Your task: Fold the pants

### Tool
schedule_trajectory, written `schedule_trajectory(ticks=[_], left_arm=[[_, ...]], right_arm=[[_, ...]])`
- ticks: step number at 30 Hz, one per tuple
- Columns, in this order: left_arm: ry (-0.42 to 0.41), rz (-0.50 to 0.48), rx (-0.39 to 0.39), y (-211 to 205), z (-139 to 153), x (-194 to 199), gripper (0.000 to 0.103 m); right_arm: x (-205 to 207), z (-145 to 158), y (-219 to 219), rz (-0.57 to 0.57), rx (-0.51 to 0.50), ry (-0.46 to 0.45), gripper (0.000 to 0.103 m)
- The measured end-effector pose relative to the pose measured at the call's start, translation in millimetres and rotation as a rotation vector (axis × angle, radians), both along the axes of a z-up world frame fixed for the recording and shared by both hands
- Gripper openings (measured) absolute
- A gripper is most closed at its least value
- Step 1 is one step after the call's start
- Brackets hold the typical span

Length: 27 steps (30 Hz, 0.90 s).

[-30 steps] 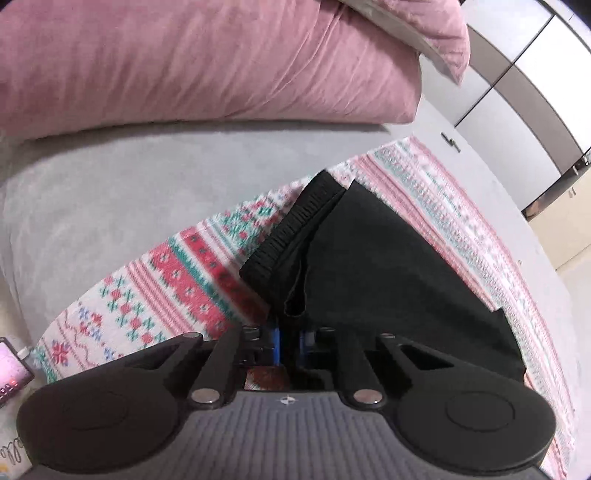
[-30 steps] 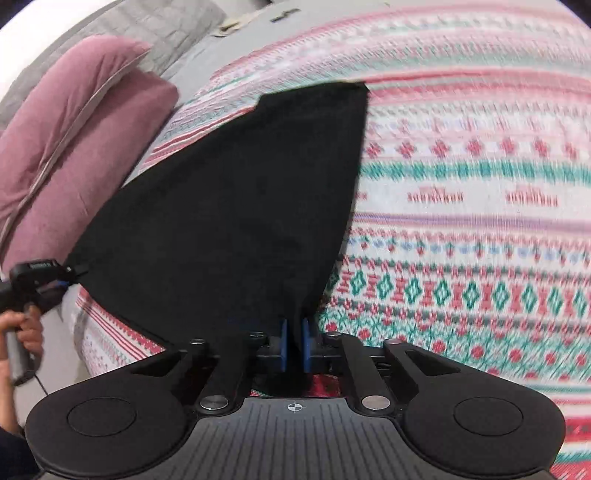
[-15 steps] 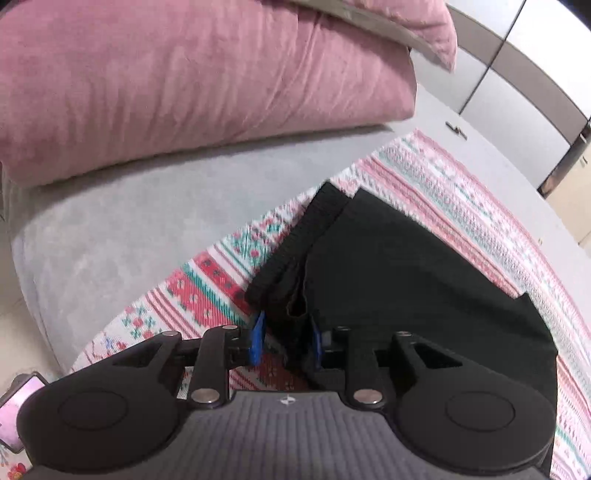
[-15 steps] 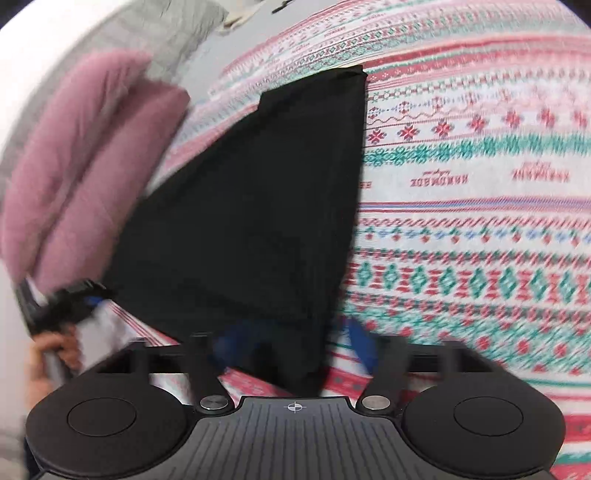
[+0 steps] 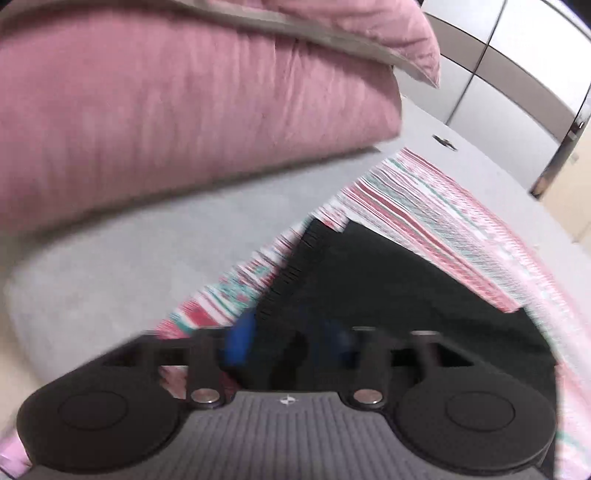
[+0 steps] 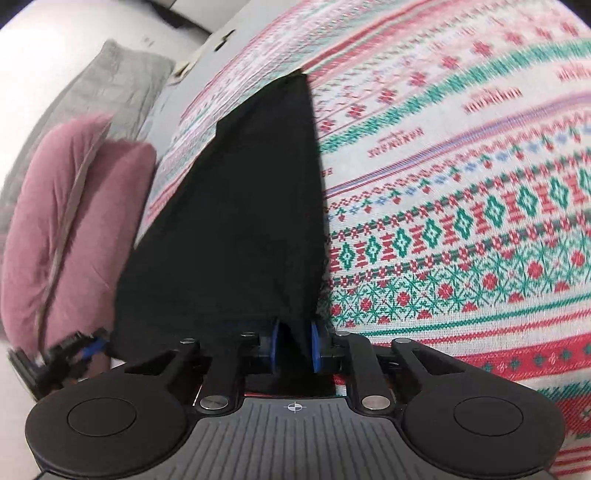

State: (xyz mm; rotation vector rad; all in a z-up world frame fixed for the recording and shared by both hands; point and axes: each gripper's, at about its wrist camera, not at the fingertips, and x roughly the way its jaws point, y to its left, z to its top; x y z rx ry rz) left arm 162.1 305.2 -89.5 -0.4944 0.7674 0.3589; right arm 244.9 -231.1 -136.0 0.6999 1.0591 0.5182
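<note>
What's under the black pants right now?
The black pants lie on the red, green and white patterned blanket, which shows all around them. Whatever is directly beneath the fabric is covered, so I cannot see it.

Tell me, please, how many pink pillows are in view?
2. The lower pillow lies on the grey sheet; the upper pillow is stacked on it. Others may be hidden outside the frame.

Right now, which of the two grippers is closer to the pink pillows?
Left. The left gripper sits at the pants' waistband end, just below the pink pillows. The right gripper is at the pants' other corner, farther from them.
</note>
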Motion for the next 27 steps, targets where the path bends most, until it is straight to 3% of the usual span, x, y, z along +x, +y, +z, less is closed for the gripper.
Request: schedule_trajectory(ticks=[1,6,8,12,16,17,18,19,23,27], left_arm=[[-0.001,0.004,-0.027,4,-3,4,0.103],[0.009,0.022,0.016,7,-13,30,0.103],[0.03,0.002,0.017,4,-22,40,0.103],[0.05,0.002,0.049,-4,-33,48,0.092],[0.054,-0.018,0.111,-10,-31,51,0.075],[0.048,-0.022,0.122,-11,-30,51,0.065],[0.038,-0.014,0.135,-12,-27,50,0.061],[0.025,-0.012,0.142,-14,-22,49,0.053],[-0.04,-0.043,0.084,-26,-1,43,0.035],[-0.038,-0.115,0.0,-51,2,47,0.034]], right_arm=[[1,-2,-2,-0.007,0.02,0.014,0.02],[3,-5,-3,0.007,0.025,-0.009,0.021],[6,-5,0,0.013,0.034,-0.028,0.029],[22,-2,5,0.043,0.1,-0.056,0.06],[47,4,13,0.019,0.095,-0.096,0.061],[51,5,16,0.014,0.09,-0.111,0.055],[54,7,20,0.01,0.064,-0.131,0.022],[54,10,26,0.007,-0.021,-0.154,0.007],[47,24,33,0.027,-0.104,-0.224,0.004],[35,60,26,0.032,-0.21,-0.334,0.004]])
